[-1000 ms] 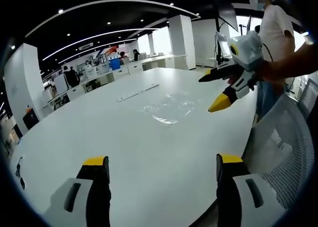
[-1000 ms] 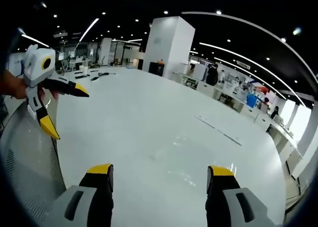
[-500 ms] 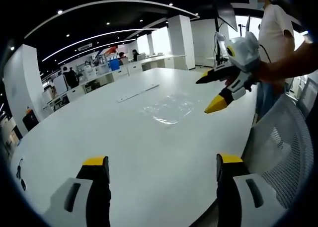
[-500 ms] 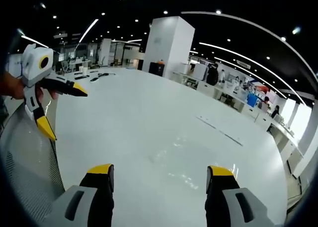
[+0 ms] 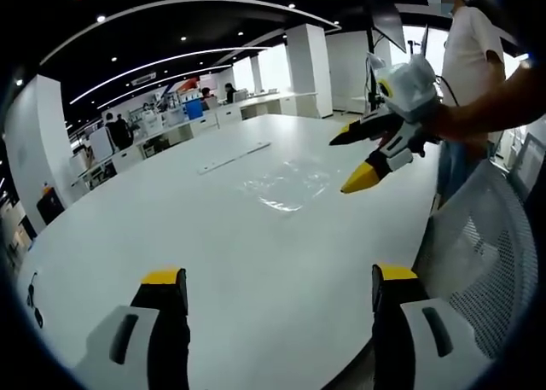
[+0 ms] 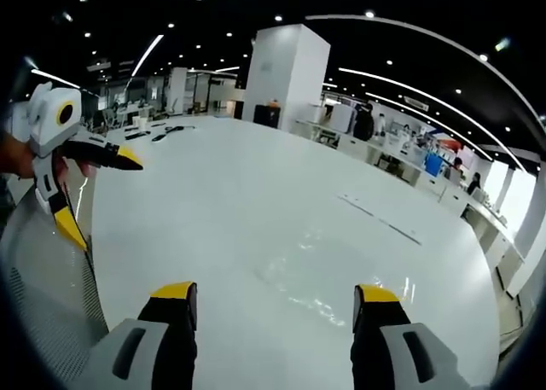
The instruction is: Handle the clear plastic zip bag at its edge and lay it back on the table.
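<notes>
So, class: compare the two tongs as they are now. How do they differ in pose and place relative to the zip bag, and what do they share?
The right tongs hang above the table close beside the bag; the left tongs sit further back from it, near the table's edge. The right tongs point slantwise down; the left tongs are also splayed, one tip level, one down. Both are open, yellow-tipped and holding nothing.

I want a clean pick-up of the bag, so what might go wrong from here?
The clear zip bag lies flat and nearly invisible on the glossy white table, so the open right gripper may miss its edge and scrape the table. The thin film could slip from the fingers.
</notes>
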Available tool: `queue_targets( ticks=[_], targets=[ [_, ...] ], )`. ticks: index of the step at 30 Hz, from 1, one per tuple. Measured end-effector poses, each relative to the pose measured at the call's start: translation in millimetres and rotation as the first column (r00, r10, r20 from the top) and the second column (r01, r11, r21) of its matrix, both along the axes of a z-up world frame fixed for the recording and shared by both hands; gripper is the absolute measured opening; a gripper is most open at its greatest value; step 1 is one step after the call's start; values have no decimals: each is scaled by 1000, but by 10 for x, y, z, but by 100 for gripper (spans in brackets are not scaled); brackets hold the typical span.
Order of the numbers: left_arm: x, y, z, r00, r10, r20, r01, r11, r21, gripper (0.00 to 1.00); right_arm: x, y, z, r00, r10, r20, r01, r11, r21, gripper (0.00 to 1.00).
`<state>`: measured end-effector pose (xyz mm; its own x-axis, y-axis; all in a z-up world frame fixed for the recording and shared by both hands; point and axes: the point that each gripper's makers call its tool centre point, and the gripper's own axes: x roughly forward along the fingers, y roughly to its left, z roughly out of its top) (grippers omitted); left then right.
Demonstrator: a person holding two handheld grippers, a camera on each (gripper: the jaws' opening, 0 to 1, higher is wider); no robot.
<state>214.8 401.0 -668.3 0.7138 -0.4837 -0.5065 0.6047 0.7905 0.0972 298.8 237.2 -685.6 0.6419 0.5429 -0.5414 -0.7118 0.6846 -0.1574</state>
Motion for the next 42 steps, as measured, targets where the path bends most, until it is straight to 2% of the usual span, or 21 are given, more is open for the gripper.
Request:
queue_targets(
  ticks=[23,42],
  targets=[
    [-5,29,-31,1000,3,-21,-3,1000,-1,87,198,206,-176,998,33,-47,-33,999,-10,64],
    [-70,36,-31,1000,3,-31,-3,1000,3,84,327,370,-406,994,2,-106,-1,1000,9,57]
  ],
)
